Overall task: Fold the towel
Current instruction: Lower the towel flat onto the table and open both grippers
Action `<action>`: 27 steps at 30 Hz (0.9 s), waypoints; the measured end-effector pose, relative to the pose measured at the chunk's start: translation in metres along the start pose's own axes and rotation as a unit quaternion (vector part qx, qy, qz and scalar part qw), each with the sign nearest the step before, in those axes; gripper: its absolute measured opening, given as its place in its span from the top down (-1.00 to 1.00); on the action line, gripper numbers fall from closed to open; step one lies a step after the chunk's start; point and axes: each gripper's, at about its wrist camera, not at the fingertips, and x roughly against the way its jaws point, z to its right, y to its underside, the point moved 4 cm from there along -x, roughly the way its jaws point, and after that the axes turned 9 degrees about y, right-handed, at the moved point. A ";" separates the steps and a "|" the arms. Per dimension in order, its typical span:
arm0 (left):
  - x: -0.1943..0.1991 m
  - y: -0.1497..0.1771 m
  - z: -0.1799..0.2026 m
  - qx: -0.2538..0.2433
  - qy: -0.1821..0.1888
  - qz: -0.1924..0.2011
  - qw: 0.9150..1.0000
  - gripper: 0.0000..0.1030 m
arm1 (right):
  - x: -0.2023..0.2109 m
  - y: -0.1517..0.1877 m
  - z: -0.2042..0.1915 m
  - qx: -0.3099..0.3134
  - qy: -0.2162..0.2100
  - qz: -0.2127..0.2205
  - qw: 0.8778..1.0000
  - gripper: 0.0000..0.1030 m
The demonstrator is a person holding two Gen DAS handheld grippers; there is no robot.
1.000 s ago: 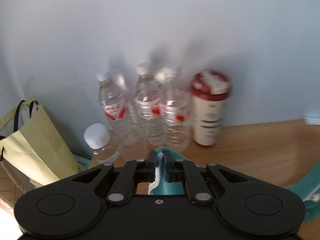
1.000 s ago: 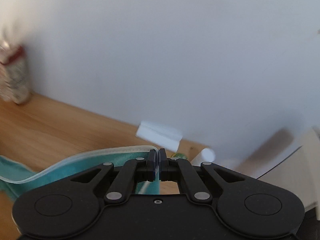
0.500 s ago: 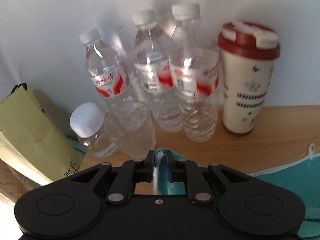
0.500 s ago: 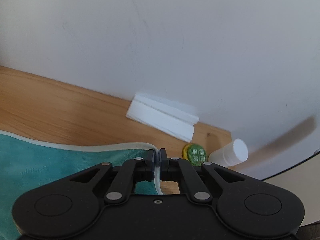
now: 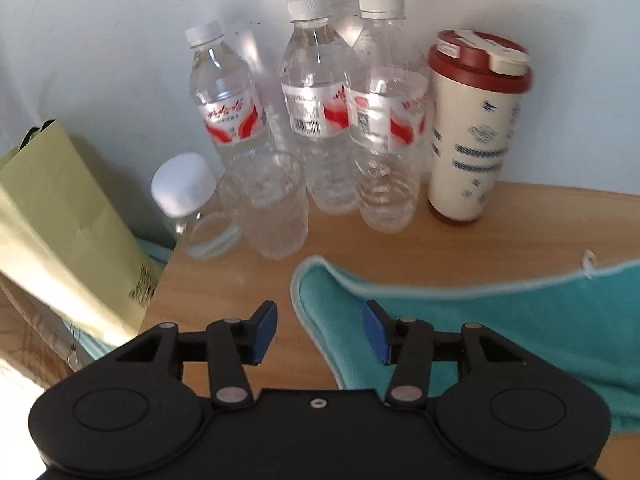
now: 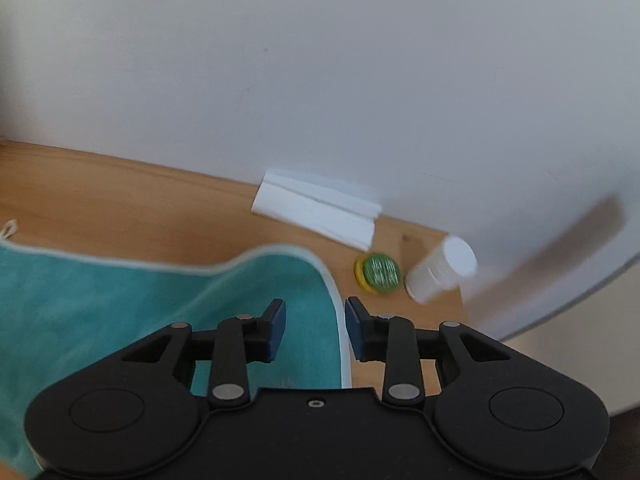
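**Corners released, fold to be settled**

Left tool point(image 5: 319, 334) and right tool point(image 6: 314, 330) both spread apart, gripping nothing. Teal terry towel with pale edging point(image 5: 500, 320) lying on wooden counter point(image 6: 120, 200), far corners curled. Best withdrawn straight back, without snagging the hem. Layers beneath and near edge hidden; alignment unclear.

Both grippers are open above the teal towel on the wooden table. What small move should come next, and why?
Probably lift both grippers straight up and draw them back from the teal towel. The left gripper and the right gripper both stand open with nothing between the fingers, and the towel's corners lie flat on the wooden table, so this fold looks laid down.
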 end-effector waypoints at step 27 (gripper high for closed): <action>-0.013 0.085 0.028 -0.035 0.072 -0.051 0.995 0.04 | 0.000 0.136 -0.015 -0.031 -0.019 -0.113 0.993 0.21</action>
